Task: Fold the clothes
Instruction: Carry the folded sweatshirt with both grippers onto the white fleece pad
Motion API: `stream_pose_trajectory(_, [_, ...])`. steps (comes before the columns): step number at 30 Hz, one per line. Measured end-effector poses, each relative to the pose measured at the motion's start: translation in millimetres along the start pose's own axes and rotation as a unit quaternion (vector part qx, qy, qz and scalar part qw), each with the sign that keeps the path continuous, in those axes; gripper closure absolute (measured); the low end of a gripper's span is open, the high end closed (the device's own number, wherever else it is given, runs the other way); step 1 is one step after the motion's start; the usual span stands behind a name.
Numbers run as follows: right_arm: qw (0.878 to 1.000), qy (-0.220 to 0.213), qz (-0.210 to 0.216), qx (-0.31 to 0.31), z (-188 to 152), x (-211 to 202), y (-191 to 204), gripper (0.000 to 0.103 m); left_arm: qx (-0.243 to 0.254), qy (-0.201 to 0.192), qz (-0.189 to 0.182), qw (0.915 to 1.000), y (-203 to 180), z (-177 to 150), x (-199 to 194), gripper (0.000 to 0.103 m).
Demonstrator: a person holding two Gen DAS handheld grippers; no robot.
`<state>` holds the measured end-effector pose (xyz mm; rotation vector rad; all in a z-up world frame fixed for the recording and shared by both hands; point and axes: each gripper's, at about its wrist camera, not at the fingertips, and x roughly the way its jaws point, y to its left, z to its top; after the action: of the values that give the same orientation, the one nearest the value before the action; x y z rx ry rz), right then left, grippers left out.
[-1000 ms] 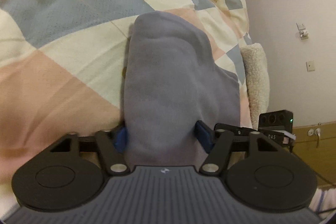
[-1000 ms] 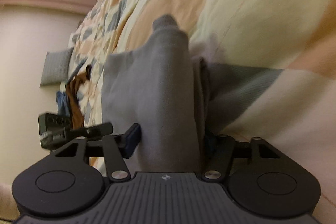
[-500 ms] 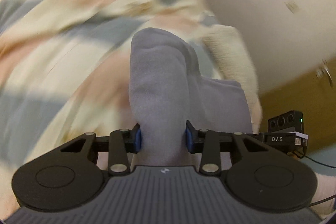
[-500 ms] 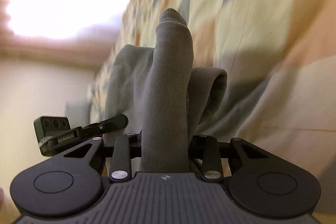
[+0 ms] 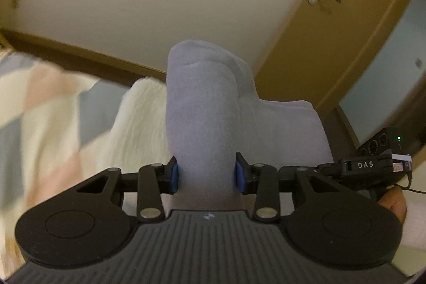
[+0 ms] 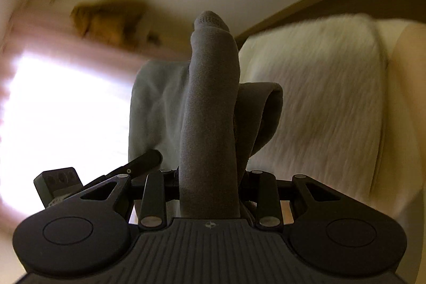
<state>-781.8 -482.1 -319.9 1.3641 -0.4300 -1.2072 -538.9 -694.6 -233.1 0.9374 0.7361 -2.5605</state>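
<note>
Both tools clamped on the grey garment point(image 5: 202, 119): left tool point(image 5: 207, 175) and right tool point(image 6: 209, 177) each pinch a bunched edge mid-frame, cloth lifted off the bed point(image 5: 40, 108), so folding looks barely underway, laying flat and folding remain.

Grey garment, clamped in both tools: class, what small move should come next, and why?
Probably lower both tools toward the checked quilt. The left tool and right tool each pinch the grey garment, with wall behind it, so it seems raised.
</note>
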Motion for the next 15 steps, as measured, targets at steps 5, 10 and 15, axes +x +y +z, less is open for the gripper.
stream_pose_trajectory(5, [0.998,-0.023,-0.005,0.063,39,22,-28,0.072,0.029,0.042,-0.010,0.9986,18,39,54,0.069])
stream_pose_trajectory(10, [0.993,-0.019,-0.006,0.115,52,50,-57,0.072,0.034,0.077,-0.016,0.9963,43,50,83,0.068])
stream_pose_trajectory(15, [0.990,-0.018,-0.019,0.138,48,67,-76,0.071,0.040,0.098,-0.022,0.9941,57,37,105,0.066])
